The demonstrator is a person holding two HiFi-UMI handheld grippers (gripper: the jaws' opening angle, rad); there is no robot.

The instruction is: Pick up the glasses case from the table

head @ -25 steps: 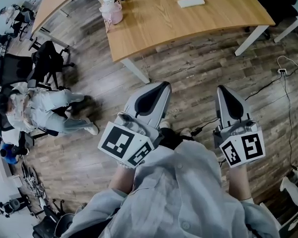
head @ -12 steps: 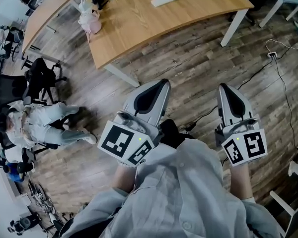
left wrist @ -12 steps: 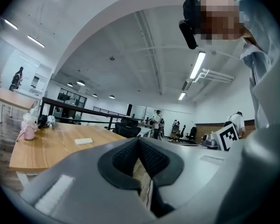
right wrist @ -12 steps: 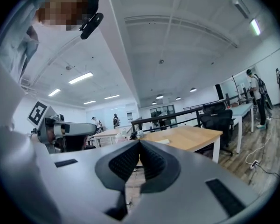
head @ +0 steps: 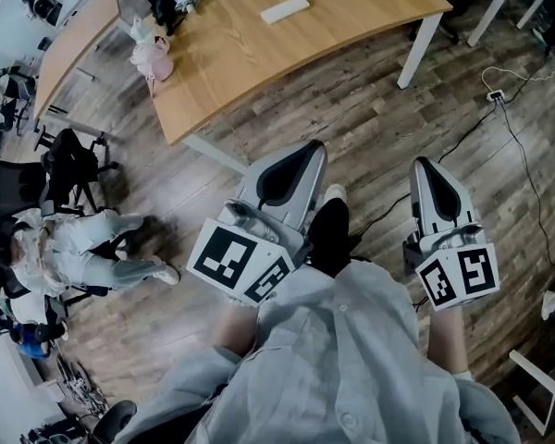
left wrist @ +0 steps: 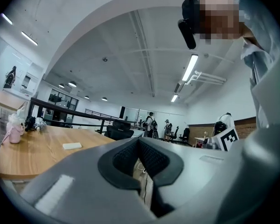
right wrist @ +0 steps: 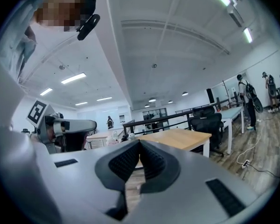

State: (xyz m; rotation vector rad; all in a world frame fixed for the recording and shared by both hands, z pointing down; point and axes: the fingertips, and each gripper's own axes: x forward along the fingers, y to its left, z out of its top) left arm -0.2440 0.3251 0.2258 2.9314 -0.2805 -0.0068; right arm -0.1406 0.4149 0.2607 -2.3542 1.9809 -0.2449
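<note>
The glasses case (head: 285, 9) is a flat white oblong lying on the curved wooden table (head: 351, 17) at the top of the head view, far from both grippers. The left gripper view shows the case (left wrist: 72, 146) small, on the table's (left wrist: 18, 160) left part. My left gripper (head: 309, 147) and right gripper (head: 424, 162) are held side by side over the wooden floor, pointing towards the table. Both are shut with nothing between the jaws. Each gripper view confirms this, with the left gripper (left wrist: 139, 142) and the right gripper (right wrist: 140, 144) pressed tip to tip.
A pink bag (head: 154, 57) and dark gear stand on the table's left end. A white table leg (head: 414, 50) and another leg (head: 213, 154) reach the floor. A cable with a power strip (head: 493, 94) runs at the right. A seated person (head: 65, 248) and office chairs (head: 72, 169) are at the left.
In the head view the table and the case have slid to the left and the right table leg has come into view. Both grippers stay shut, side by side. A dark shoe now shows between them.
</note>
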